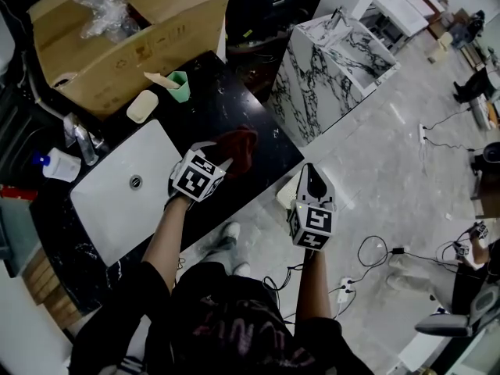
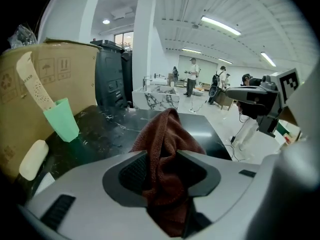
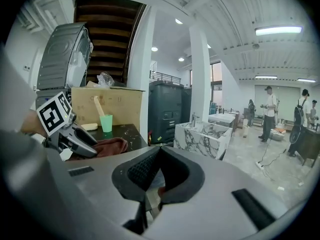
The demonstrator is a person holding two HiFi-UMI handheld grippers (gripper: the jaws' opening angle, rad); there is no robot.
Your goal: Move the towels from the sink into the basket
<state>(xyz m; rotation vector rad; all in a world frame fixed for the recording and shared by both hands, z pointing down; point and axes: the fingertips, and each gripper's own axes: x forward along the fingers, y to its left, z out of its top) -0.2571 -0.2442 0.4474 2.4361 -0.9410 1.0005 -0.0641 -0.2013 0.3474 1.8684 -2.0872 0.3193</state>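
**A:** Where's the towel [image 1: 239, 142] right now?

**B:** Out of the sink [image 1: 109, 201]. It's bunched on the black worktop [image 1: 269, 158] just off the sink's right side, rust-brown and heaped to a peak.

**A:** And the left tool [image 2: 161, 156]?

**B:** Right over it, jaws spread wide. The cloth stands up between the pads, but there's a gap on one side, so they aren't squeezing it.

**A:** Right tool [image 3: 159, 150]?

**B:** Further right of the sink, off the worktop's edge and out over the floor [image 1: 391, 170]. Its tips are together, and I can't make out anything in them.

**A:** What's crowding the place?

**B:** Behind the sink there's a green cup [image 1: 179, 86] with a flat stick [image 1: 158, 77] leaning in it. A cream bar [image 1: 142, 105] lies just beside the cup, on the sink's side. Behind those is a big open cardboard box [image 1: 117, 53] with crumpled clear plastic [image 1: 105, 2] inside.

**A:** Left of the sink?

**B:** A tap [image 1: 84, 143] at the sink's rim, and a white bottle with a blue cap [image 1: 58, 165] lying beside it.

**A:** Anything past the towel?

**B:** A marble-patterned block [image 1: 328, 76] stands well right of the sink, across a strip of floor from the worktop. Cables [image 1: 375, 248] trail over the floor beyond the right tool.
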